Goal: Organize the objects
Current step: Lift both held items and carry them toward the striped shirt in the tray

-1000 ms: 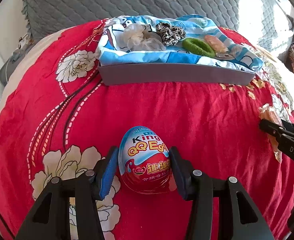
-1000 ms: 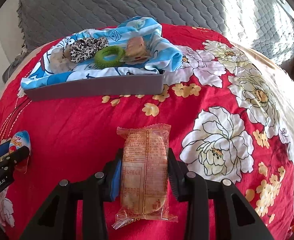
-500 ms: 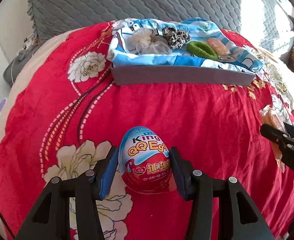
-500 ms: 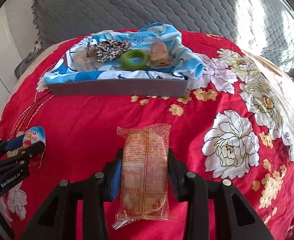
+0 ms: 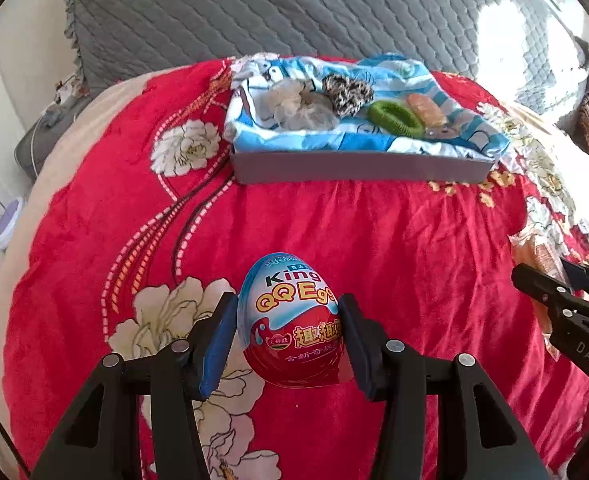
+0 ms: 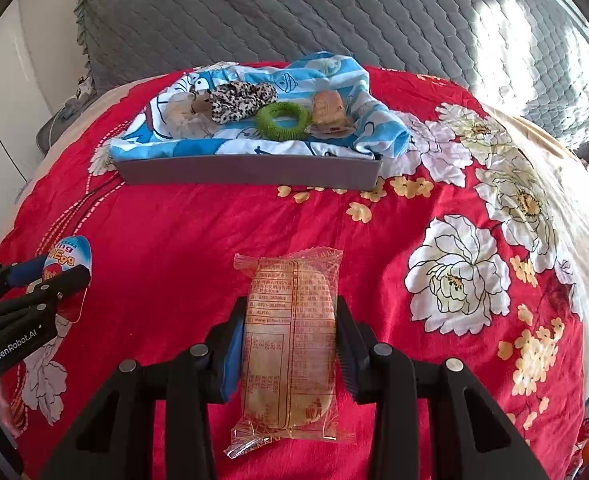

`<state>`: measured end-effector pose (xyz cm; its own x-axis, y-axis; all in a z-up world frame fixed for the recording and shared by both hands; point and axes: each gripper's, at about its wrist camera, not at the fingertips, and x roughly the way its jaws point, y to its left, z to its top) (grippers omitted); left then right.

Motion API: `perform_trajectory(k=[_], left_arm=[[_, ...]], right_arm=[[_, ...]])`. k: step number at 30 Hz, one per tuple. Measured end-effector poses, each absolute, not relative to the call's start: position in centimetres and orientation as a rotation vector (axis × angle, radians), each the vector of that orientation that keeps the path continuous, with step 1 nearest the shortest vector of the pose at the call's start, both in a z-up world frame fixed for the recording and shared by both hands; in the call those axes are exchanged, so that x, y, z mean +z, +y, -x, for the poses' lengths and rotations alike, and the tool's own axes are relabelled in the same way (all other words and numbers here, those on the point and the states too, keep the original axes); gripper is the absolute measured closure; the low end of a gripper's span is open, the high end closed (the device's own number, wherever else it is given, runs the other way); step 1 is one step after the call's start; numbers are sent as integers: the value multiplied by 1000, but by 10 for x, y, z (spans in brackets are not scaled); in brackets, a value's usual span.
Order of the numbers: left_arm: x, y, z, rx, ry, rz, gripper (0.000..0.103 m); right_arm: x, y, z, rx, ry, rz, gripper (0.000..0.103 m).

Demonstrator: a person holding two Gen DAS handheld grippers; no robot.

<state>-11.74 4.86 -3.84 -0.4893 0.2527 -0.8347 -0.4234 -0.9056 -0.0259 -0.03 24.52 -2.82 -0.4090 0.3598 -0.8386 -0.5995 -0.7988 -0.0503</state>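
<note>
Your left tool [image 5: 288,334] is clamped on the egg [image 5: 292,320], your right tool [image 6: 290,344] on the snack [image 6: 290,344] — the tray [image 6: 250,172] lies straight ahead, toward the bed's far edge.

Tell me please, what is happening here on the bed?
A person is tidying small things into a grey tray lined with blue cloth. The left tool grips a toy egg, the right tool a wrapped snack, both above the red blanket. Hair ties and another snack already lie in the tray.
</note>
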Motion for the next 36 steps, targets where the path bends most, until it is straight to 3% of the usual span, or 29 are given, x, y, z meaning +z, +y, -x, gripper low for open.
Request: perform_trajectory(k=[36], left_arm=[[62,11,59,2520,193,1121,50]], right_arm=[[65,188,-33,2301,229,1072,63]])
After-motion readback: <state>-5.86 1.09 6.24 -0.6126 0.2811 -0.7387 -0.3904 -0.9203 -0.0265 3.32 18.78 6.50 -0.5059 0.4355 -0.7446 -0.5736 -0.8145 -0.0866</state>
